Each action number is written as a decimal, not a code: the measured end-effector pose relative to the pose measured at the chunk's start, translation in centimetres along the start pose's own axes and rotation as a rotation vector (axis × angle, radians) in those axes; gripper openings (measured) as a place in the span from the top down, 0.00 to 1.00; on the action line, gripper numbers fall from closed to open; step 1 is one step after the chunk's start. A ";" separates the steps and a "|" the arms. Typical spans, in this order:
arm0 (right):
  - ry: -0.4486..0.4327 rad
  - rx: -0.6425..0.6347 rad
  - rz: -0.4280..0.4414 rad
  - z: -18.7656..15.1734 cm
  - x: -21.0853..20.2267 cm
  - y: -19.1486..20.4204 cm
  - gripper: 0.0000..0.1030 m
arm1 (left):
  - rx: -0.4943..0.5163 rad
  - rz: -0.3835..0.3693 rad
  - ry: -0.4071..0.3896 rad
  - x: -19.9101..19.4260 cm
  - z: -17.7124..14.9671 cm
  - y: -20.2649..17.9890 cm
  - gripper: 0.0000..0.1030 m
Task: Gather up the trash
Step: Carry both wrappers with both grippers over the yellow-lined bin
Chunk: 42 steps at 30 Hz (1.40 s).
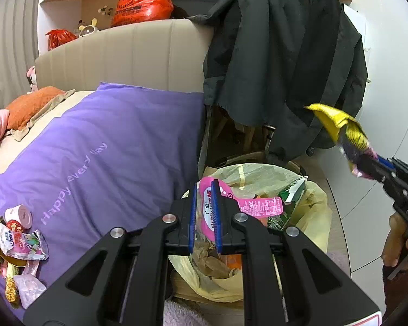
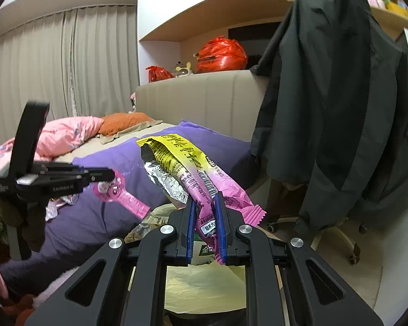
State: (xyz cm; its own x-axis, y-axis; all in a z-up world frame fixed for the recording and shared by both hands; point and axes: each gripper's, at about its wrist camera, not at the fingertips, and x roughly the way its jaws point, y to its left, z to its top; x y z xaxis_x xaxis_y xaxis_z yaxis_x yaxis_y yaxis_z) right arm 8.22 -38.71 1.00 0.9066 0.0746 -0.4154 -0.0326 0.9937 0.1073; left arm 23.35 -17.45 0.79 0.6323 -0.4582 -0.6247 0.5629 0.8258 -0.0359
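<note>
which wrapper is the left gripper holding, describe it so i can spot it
Beside the purple bedspread stands a bin lined with a yellowish plastic bag. Above it, the left gripper clamps a flat pink plastic wrapper with a round head and long printed tail, unlike the crumpled yellow-and-pink foil packet.

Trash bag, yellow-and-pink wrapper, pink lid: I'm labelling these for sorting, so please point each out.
trash bag (image 1: 317, 206): left wrist view, on its yellowish plastic rim.
yellow-and-pink wrapper (image 2: 193, 168): right wrist view, on its printed middle.
pink lid (image 1: 261, 206): left wrist view, on its labelled tab.

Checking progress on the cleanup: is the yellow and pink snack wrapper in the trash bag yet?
Not yet. The right gripper holds the snack wrapper in the air, above and beside the trash bag.
</note>
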 end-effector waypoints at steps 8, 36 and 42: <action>0.084 0.017 0.034 -0.3 3.5 0.0 0.85 | -0.001 -0.018 0.027 2.4 -0.7 0.0 0.90; 0.427 -0.131 -0.018 -4.7 12.9 1.3 0.86 | 0.042 -0.191 0.191 11.0 -5.0 -0.4 0.90; 0.407 -0.121 -0.016 -4.4 12.1 1.5 0.86 | -0.002 -0.224 0.185 10.6 -4.7 0.4 0.90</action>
State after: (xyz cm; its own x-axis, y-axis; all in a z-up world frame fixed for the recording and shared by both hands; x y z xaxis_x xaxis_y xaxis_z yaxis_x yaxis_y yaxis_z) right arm 17.27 -35.92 -7.83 0.6678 0.0618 -0.7418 -0.0906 0.9959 0.0014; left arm 27.78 -20.38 -9.48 0.3841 -0.5615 -0.7329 0.6766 0.7113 -0.1904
